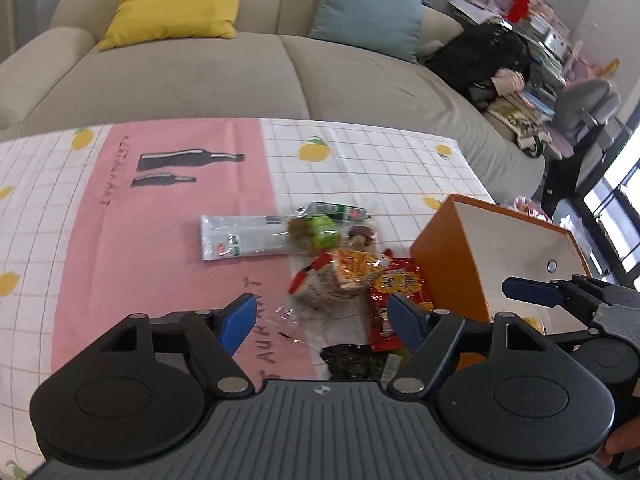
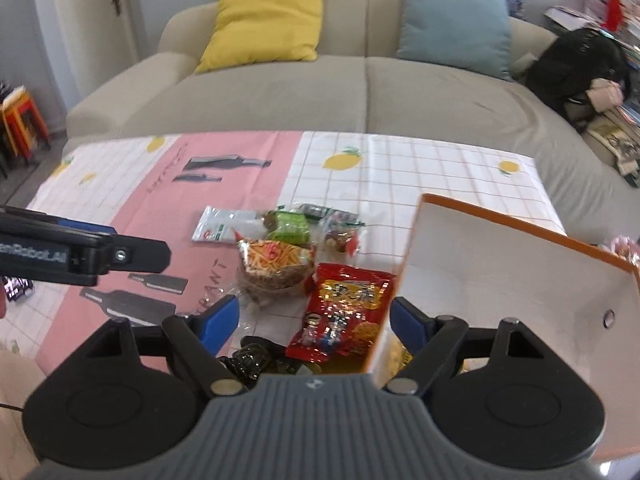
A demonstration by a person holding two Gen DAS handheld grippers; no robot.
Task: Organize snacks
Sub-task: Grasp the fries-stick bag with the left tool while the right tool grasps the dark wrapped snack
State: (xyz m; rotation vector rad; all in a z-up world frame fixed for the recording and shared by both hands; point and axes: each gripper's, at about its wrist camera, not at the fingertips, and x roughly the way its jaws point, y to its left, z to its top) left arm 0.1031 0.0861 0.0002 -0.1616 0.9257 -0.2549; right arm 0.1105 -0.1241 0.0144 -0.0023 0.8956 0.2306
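Observation:
A pile of snacks lies on the tablecloth: a red packet [image 1: 394,298] [image 2: 346,312], a round clear bag of orange sticks [image 1: 344,276] [image 2: 276,268], a green snack [image 1: 320,230] [image 2: 290,226], a long white packet [image 1: 242,236] [image 2: 226,228] and a dark seaweed pack [image 1: 354,362] [image 2: 254,356]. An orange box with a white inside [image 1: 452,252] [image 2: 500,264] stands to the right. My left gripper [image 1: 322,316] is open and empty just before the pile. My right gripper [image 2: 314,320] is open and empty, its jaws astride the box's left wall.
The table carries a pink and white lemon-print cloth [image 1: 160,216] [image 2: 420,176]. A beige sofa [image 1: 180,76] [image 2: 360,88] with a yellow and a teal cushion stands behind it. A black bag and stacked books lie at the right.

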